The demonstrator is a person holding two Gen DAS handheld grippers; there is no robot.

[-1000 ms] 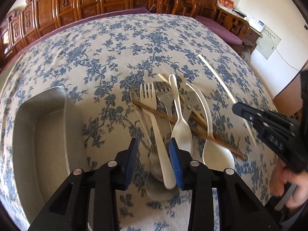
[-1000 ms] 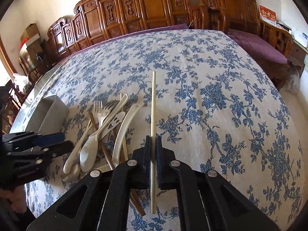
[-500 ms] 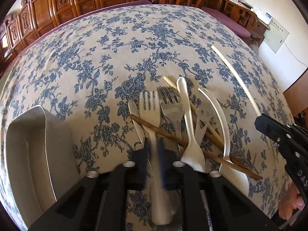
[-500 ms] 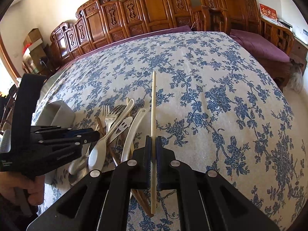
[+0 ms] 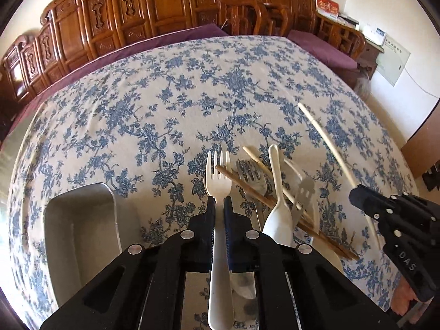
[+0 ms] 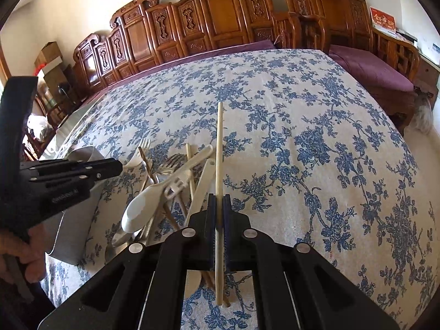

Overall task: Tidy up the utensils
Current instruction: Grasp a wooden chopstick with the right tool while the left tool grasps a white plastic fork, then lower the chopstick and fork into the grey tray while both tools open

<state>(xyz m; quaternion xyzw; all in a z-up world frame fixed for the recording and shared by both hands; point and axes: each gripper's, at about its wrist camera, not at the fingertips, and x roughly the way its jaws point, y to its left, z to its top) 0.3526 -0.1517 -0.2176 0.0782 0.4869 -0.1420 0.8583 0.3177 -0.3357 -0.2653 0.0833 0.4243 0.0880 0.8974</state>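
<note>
My left gripper [image 5: 218, 206] is shut on a white plastic fork [image 5: 218, 184] and holds it raised above the table, tines forward. My right gripper [image 6: 219, 203] is shut on a pale chopstick [image 6: 219, 148] that points away along the fingers. A pile of utensils lies on the floral cloth: a white spoon [image 5: 277, 200], a metal fork [image 5: 251, 177], brown chopsticks [image 5: 247, 189] and a pale chopstick [image 5: 255, 159]. The pile also shows in the right wrist view [image 6: 167, 189]. A metal tray [image 5: 79, 225] sits to the left of the pile.
The table has a blue floral cloth [image 5: 165, 104]. Carved wooden chairs [image 6: 209, 24] line its far side. The right gripper shows in the left wrist view [image 5: 398, 228], at the right. The left gripper shows in the right wrist view [image 6: 55, 181], over the tray [image 6: 74, 228].
My left gripper closed on the white fork and lifted it off the pile. My right gripper kept its hold on the pale chopstick and rose slightly.
</note>
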